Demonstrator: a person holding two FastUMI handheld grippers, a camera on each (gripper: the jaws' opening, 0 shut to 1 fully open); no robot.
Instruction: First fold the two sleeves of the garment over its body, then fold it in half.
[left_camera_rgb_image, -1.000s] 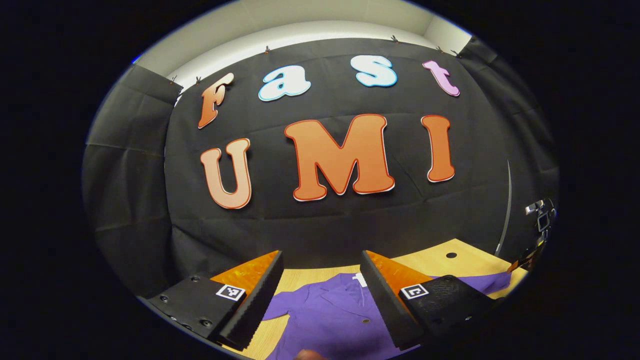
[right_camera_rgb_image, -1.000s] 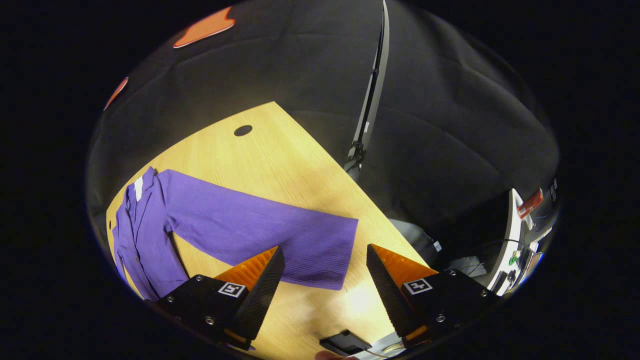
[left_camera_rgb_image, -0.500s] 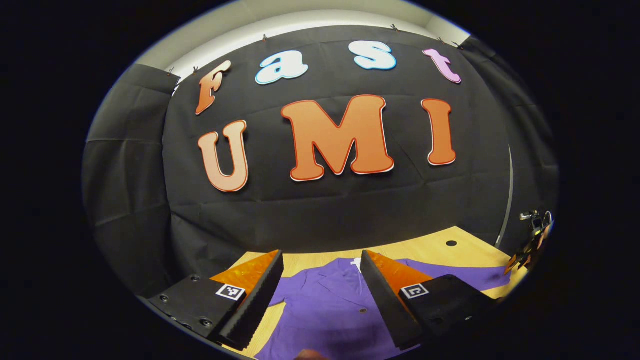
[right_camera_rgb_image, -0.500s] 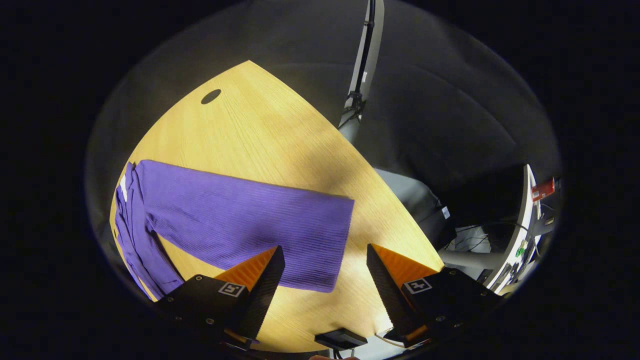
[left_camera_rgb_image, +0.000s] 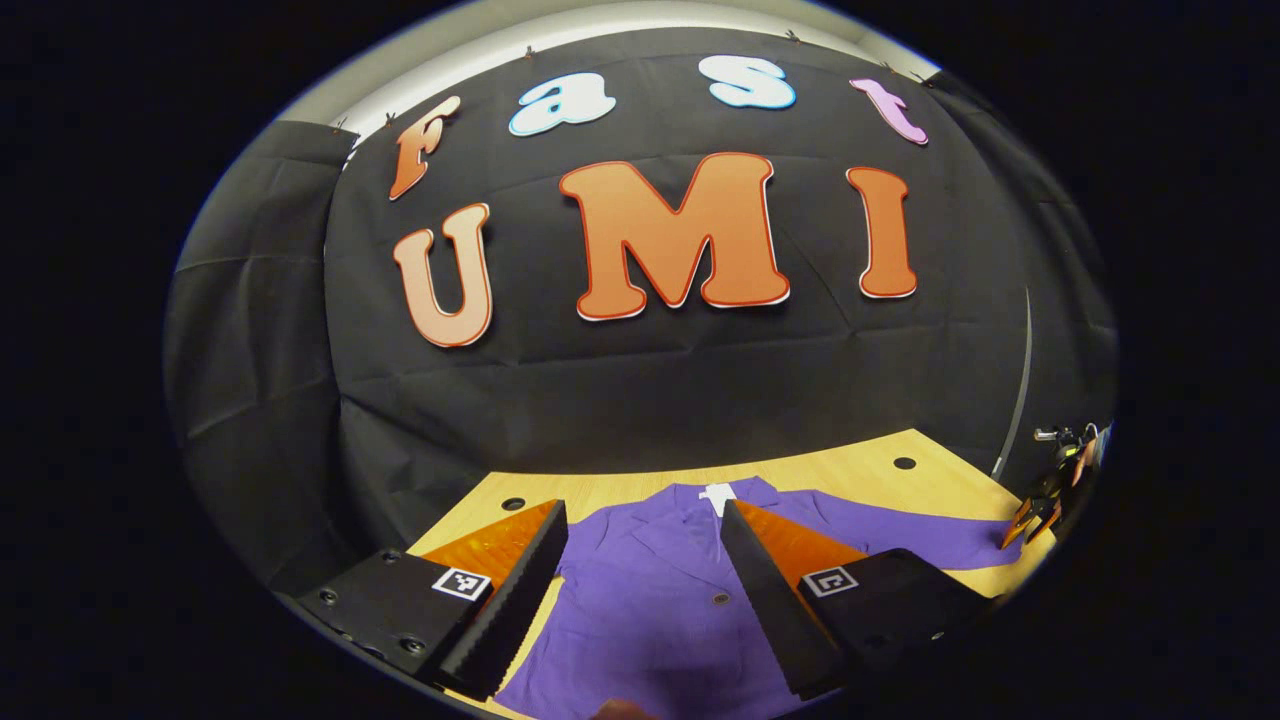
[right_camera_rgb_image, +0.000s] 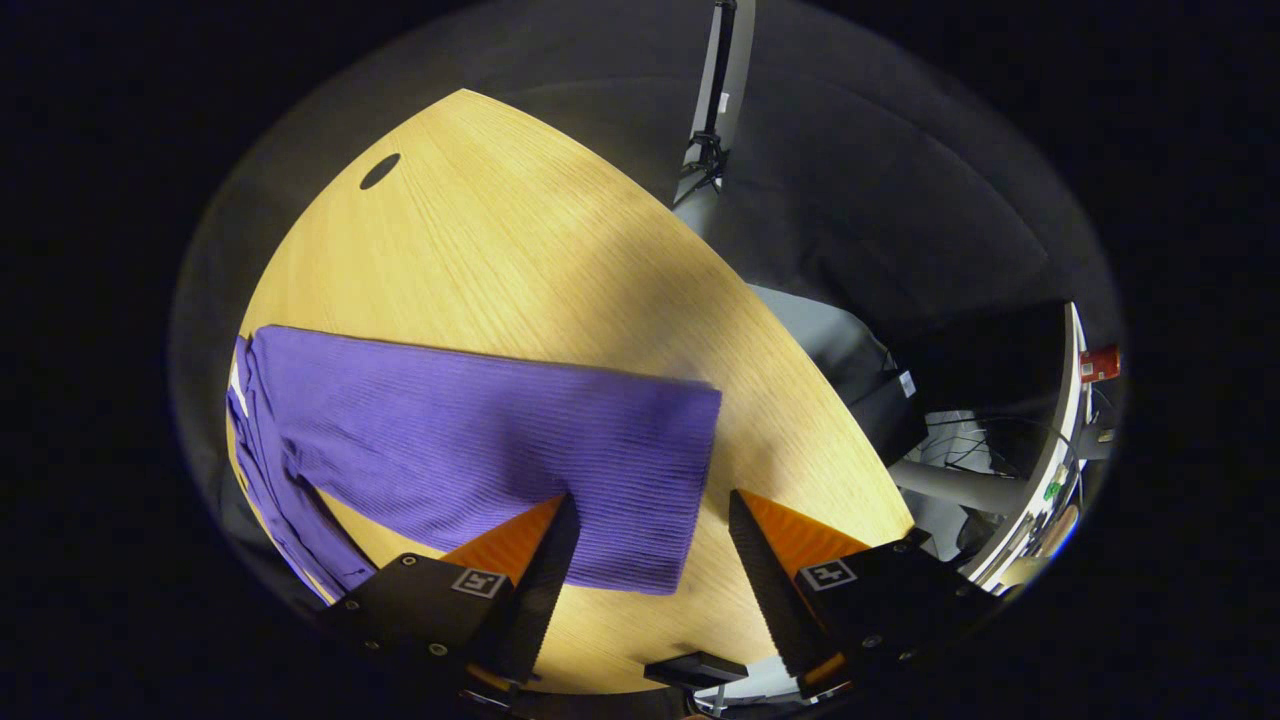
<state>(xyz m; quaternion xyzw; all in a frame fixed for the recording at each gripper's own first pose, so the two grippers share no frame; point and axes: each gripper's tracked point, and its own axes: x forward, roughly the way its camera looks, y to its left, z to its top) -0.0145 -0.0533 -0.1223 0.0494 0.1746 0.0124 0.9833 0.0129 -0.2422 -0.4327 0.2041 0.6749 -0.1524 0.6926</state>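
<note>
- While the purple garment (left_camera_rgb_image: 650, 600) lies spread flat on the wooden table (left_camera_rgb_image: 850, 475), the left tool (left_camera_rgb_image: 640, 590) hangs above its body with both fingers spread wide and nothing between them.
- From the left gripper view, the collar with a small white tag (left_camera_rgb_image: 718, 495) points toward the booth's black cloth wall (left_camera_rgb_image: 650, 400), and one dark button (left_camera_rgb_image: 720, 598) sits on the front of the garment, just beside the right-hand finger.
- One sleeve (left_camera_rgb_image: 900, 535) runs out flat to the right across the table, ending near the table's edge, where the far-off right tool (left_camera_rgb_image: 1040, 495) shows small.
- Two round holes in the table top show, one (left_camera_rgb_image: 904, 463) near the far right corner and one (left_camera_rgb_image: 513, 503) at the far left, beside the garment's shoulder.
- From the right gripper view, the right tool (right_camera_rgb_image: 640, 570) is also spread apart and holds nothing; it hovers over the cuff end of that sleeve (right_camera_rgb_image: 480, 440).
- The cuff edge (right_camera_rgb_image: 700, 490) lies between the two fingers, with the left-hand finger over the ribbed cloth and the right-hand finger over bare wood (right_camera_rgb_image: 560, 250).
- The sleeve lies straight and flat, not yet folded over the body.
- A slim pole (right_camera_rgb_image: 715, 100) stands beyond the table's edge.
</note>
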